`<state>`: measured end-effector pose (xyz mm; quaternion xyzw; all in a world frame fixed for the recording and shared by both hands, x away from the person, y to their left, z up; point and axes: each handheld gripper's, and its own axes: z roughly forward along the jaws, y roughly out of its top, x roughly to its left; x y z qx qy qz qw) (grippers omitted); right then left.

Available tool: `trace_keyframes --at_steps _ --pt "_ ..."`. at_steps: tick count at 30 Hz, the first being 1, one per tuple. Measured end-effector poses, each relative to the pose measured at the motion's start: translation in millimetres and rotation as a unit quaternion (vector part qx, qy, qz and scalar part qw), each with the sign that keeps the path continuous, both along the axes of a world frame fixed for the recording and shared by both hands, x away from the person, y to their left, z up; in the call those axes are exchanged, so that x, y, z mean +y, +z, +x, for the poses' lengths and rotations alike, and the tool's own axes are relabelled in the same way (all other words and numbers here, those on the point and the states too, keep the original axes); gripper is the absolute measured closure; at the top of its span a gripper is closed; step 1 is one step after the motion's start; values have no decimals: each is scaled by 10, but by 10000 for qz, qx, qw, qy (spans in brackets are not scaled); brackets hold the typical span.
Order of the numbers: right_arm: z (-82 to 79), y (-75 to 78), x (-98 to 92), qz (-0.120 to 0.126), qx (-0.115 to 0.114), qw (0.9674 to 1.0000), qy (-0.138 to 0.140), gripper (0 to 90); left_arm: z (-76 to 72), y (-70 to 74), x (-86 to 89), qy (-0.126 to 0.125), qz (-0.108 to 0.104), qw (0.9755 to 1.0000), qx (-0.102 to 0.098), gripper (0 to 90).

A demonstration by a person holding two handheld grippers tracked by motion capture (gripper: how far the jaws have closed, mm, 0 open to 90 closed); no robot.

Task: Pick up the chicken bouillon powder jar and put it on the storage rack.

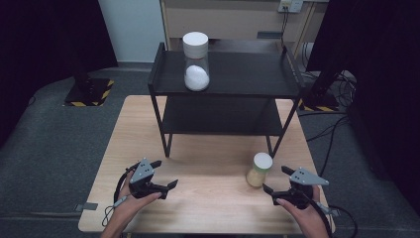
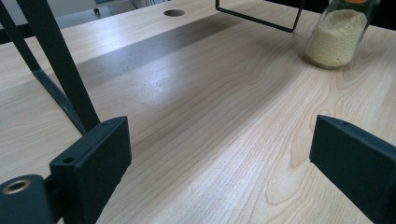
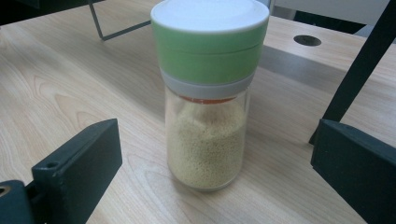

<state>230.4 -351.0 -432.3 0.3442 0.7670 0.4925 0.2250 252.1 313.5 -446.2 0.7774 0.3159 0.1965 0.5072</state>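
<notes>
Reach step: right gripper [image 1: 276, 179], jaws spread, faces the jar [image 3: 208, 98]; left gripper [image 1: 165, 173] released; closing comes next.

Your worktop [image 1: 208, 198] is pale wood with a wavy brown grain. On it, the small jar [image 3: 208, 98] has clear glass, yellowish-beige grains, a green cap with a white top, a grey collar and a thin orange band. The shelf unit [image 1: 223, 74] is black. Its top holds a clear jar [image 1: 196, 62] with a white lid and white contents. Your left claw [image 1: 166, 174] and right claw [image 1: 275, 180] are black with grey plates. The floor [image 1: 49, 148] is dark grey; one base there carries yellow-and-black stripes [image 1: 90, 94].
</notes>
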Motion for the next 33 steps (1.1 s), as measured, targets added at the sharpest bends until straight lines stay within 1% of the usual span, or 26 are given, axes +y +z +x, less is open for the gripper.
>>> trace_keyframes --at_steps 9,11,17,28,30,33 --pt "68 14 49 -37 -25 10000 11 30 11 -13 -5 -22 47 10000 33 43" --pt "92 8 62 5 -23 10000 -10 31 13 -17 -11 -39 59 10000 51 43" --pt "138 22 99 16 -38 10000 5 43 11 -14 -20 -42 100 9999 47 43" --pt "209 54 159 -14 -103 9999 46 70 16 -19 -20 -36 129 9999 78 43" --pt "229 57 173 5 -104 9999 85 80 15 -16 -18 -29 124 9999 77 43" --pt "276 75 198 -25 -106 9997 237 133 10 -16 -15 -14 110 9999 70 43"
